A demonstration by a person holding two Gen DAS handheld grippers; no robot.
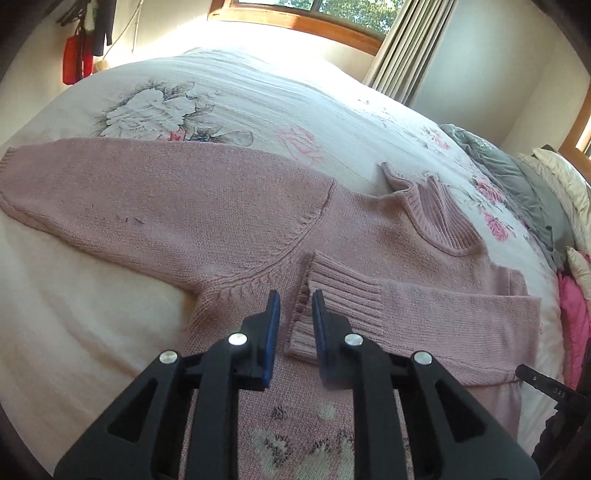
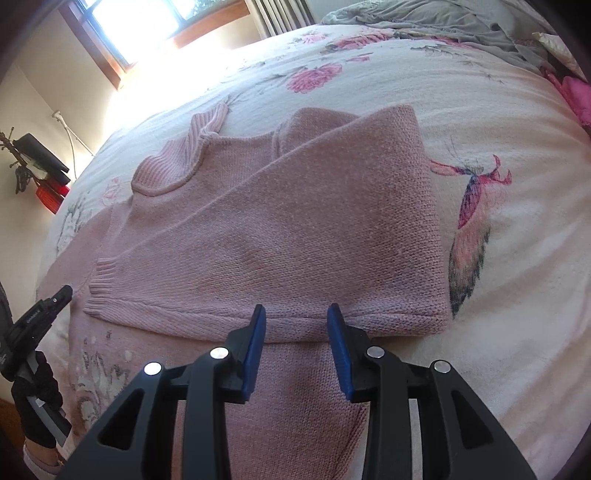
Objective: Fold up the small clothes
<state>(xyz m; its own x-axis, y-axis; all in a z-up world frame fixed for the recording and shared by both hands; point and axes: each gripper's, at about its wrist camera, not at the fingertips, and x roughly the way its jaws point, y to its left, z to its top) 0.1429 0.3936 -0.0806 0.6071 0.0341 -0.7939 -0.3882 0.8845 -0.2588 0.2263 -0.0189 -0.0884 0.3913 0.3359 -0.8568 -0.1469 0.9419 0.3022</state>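
Observation:
A pink knitted sweater lies face up on the bed, its ribbed collar towards the pillows. One sleeve stretches flat out to the left. The other sleeve is folded across the chest, and its ribbed cuff ends at mid-chest. My left gripper is open just above that cuff, with the cuff's edge showing between the blue pads. My right gripper is open over the folded sleeve's lower edge, holding nothing. The left gripper also shows at the left edge of the right wrist view, in a black-gloved hand.
The floral bedspread covers the whole bed. A grey blanket, pale pillows and a bright pink item are heaped at the right end. A window and curtain lie beyond; red items hang on the wall.

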